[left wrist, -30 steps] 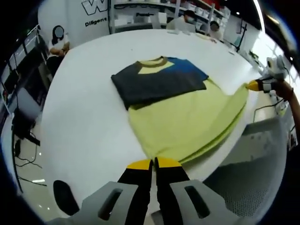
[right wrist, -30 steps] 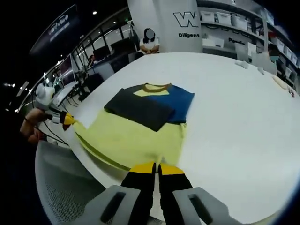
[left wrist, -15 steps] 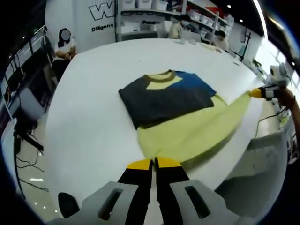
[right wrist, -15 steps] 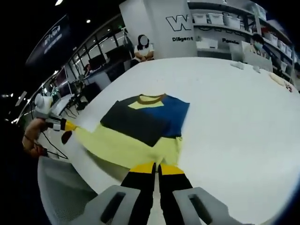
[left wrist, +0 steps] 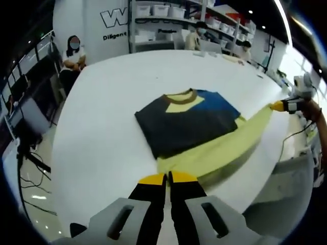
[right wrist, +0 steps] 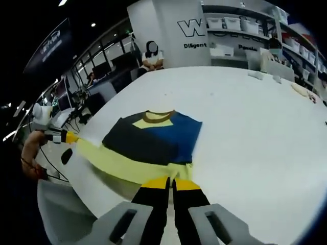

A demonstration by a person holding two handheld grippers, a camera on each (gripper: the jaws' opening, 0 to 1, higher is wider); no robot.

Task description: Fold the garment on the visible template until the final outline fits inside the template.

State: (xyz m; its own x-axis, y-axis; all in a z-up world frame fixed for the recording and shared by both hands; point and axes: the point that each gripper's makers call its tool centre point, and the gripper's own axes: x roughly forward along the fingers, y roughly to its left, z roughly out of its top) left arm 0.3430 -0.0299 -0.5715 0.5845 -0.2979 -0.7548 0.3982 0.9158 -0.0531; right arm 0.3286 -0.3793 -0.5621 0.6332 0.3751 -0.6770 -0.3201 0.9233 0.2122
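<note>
Lifted higher than a second ago, the yellow hem now hangs as a narrow taut band over the white table (left wrist: 97, 117) — one soft cotton colour-block shirt (left wrist: 189, 115) in yellow, dark grey and blue lies mid-table. Two grippers work it: left gripper (left wrist: 168, 178) clenched on one hem corner, right gripper (right wrist: 170, 182) clenched on the other — collar (right wrist: 157, 117) far side

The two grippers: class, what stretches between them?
The garment's yellow-green hem. The left gripper pinches one corner, the right gripper the other, seen in the left gripper view. The hem hangs lifted off the white table.
</note>
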